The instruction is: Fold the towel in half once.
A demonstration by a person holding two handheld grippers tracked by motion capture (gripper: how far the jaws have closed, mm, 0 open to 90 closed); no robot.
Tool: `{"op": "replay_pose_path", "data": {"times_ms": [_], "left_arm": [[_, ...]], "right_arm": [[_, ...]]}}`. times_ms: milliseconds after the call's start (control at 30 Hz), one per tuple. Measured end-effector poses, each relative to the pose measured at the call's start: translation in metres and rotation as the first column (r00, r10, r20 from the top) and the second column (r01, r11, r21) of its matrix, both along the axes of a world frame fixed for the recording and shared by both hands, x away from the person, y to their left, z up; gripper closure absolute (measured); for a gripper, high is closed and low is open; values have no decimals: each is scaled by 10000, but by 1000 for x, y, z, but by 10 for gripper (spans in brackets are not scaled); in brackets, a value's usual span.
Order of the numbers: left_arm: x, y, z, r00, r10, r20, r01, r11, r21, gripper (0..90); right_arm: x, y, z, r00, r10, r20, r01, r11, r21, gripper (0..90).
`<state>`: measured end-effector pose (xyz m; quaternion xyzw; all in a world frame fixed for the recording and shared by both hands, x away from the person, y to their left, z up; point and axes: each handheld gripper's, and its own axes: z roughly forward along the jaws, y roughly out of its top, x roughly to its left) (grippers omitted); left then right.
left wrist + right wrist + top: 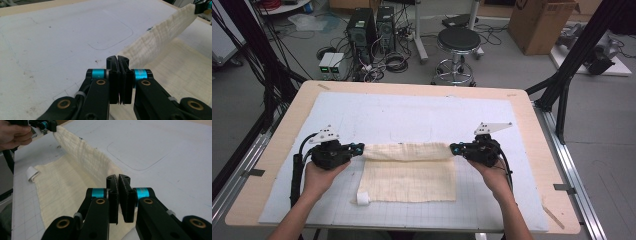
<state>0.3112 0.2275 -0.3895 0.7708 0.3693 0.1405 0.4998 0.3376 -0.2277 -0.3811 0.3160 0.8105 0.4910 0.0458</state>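
Cloth (408, 172) mid-mat (412, 120), far edge lifted off table (532, 130), stretched between both tongs. Left gripper (360, 147) clamped tight on left corner, right gripper (453, 148) pinching right corner. White tag (362, 198) at near-left corner.

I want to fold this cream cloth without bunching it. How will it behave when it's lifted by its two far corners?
Probably floppy: the cloth sags in a soft band between the left hand-held gripper and the right hand-held gripper. It looks thin and light, draping in fine wrinkles. It likely won't slip, since both pairs of jaws are shut on its corners.
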Motion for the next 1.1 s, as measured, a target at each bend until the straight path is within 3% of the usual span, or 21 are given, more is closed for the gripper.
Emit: {"op": "replay_pose_path", "data": {"times_ms": [333, 700, 1100], "left_arm": [[-6, 6, -5, 9998, -23, -174, 23, 10000, -29, 876], [-16, 8, -3, 9997, -179, -165, 171, 9987, -487, 876], [-27, 8, -8, 9992, -335, -202, 328, 9990, -313, 876]], "right_arm": [[-8, 0, 0, 9999, 73, 112, -73, 10000, -5, 866], [-19, -1, -1, 9996, 185, 215, -189, 9997, 154, 866], [-31, -4, -5, 9994, 233, 254, -238, 9995, 185, 866]]}}
